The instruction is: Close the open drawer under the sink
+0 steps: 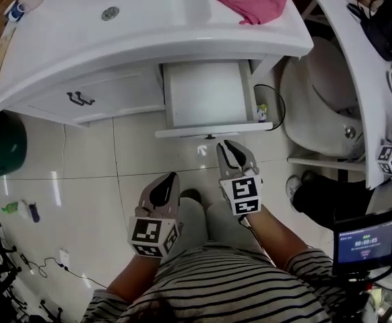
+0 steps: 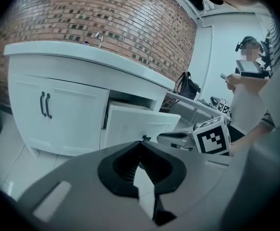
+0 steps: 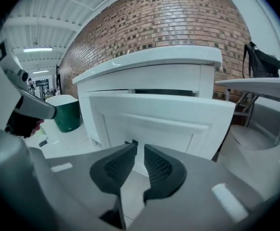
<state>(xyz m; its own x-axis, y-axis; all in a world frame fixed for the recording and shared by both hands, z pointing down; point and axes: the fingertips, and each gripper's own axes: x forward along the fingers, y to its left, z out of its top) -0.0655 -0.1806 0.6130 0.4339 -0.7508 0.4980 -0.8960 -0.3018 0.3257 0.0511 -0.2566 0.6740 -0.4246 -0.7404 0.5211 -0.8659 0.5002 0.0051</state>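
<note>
The white drawer (image 1: pixel 206 94) under the sink counter (image 1: pixel 149 25) stands pulled out, and nothing shows inside it. Its front panel (image 1: pixel 213 130) faces me, with a small dark handle (image 1: pixel 211 137) at its middle. My right gripper (image 1: pixel 224 143) points at that panel just short of the handle, its pads almost together and empty. In the right gripper view, the right gripper (image 3: pixel 140 148) fronts the drawer panel (image 3: pixel 164 124) closely. My left gripper (image 1: pixel 171 177) hangs lower and farther back, shut on nothing. In the left gripper view, the left gripper (image 2: pixel 140 146) sees the drawer (image 2: pixel 140 124) from the side.
A pink cloth (image 1: pixel 251 0) lies on the counter. Left of the drawer is a cabinet door with dark handles (image 1: pixel 80 99). A green bin (image 1: pixel 4 147) stands on the tiled floor at the left. A white chair (image 1: pixel 320 106) and a table (image 1: pixel 347 52) crowd the right.
</note>
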